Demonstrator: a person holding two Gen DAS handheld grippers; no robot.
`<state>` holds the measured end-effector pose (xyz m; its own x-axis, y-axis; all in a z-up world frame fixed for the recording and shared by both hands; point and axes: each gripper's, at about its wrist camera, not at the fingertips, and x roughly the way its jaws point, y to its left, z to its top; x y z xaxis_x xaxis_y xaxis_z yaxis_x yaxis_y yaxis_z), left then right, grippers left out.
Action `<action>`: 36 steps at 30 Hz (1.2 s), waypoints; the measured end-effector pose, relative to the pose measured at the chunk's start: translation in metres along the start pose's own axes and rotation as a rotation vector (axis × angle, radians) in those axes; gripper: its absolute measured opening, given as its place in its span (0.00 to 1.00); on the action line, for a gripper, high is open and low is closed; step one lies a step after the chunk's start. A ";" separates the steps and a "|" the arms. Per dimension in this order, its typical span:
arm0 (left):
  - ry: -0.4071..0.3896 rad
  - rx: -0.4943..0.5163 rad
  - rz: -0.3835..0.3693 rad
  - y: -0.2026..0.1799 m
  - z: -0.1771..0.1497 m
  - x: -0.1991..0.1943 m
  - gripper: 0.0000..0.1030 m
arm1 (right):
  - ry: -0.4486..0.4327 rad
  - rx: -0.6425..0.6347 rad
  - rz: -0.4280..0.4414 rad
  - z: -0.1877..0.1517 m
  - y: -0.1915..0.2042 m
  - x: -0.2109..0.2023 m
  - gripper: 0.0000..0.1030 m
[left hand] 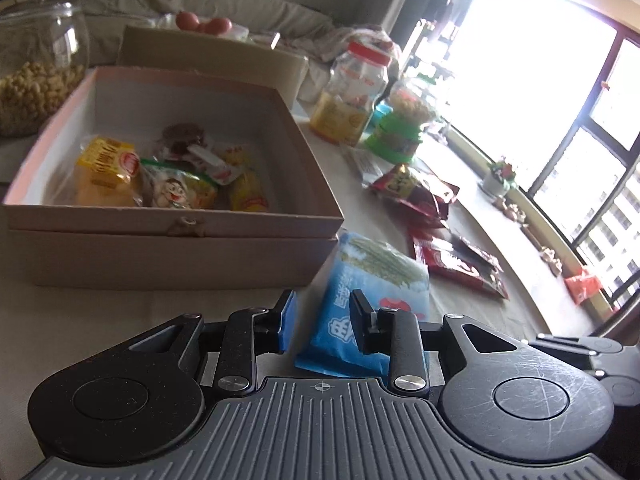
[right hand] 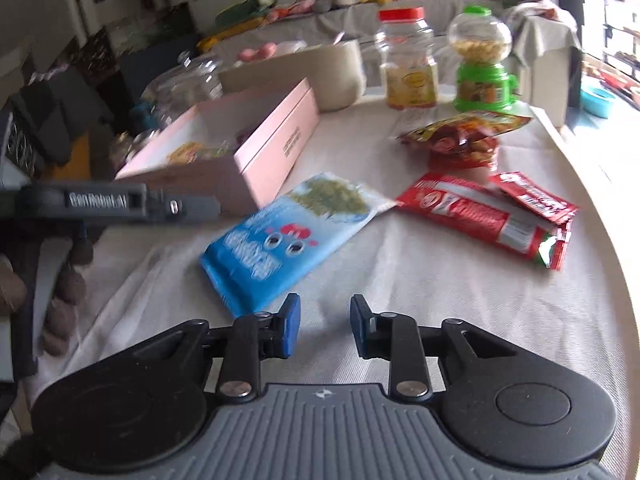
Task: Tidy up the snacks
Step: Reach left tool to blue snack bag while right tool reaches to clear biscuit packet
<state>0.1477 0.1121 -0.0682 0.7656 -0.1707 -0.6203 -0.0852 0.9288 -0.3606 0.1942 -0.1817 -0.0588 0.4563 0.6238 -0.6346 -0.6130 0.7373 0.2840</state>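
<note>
Both grippers, left (left hand: 322, 320) and right (right hand: 325, 326), gape empty; blue packet (right hand: 288, 232) beside box edge (right hand: 276, 148).

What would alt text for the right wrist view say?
A blue snack packet lies flat on a cloth-covered table, just ahead of the empty right hand-held gripper. Red packets lie right; an open pink box sits behind.
</note>
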 end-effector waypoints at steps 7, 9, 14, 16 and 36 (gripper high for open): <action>0.047 0.006 0.006 -0.001 0.000 0.026 0.32 | -0.053 0.092 -0.006 0.015 -0.006 0.022 0.40; 0.049 -0.010 -0.018 0.001 -0.003 0.027 0.32 | -0.030 0.069 -0.024 0.015 -0.001 0.031 0.37; 0.099 -0.022 -0.105 -0.005 -0.011 0.017 0.32 | -0.007 0.002 0.030 0.002 0.015 0.027 0.33; 0.100 -0.001 -0.098 -0.012 -0.016 0.007 0.33 | -0.005 -0.015 0.031 -0.004 0.021 0.022 0.33; 0.066 -0.021 -0.179 -0.016 -0.038 -0.015 0.32 | -0.136 0.068 -0.235 0.100 -0.018 0.022 0.77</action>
<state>0.1133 0.0872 -0.0795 0.7263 -0.3548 -0.5887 0.0354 0.8747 -0.4834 0.2801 -0.1549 -0.0058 0.6659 0.4592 -0.5880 -0.4374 0.8787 0.1910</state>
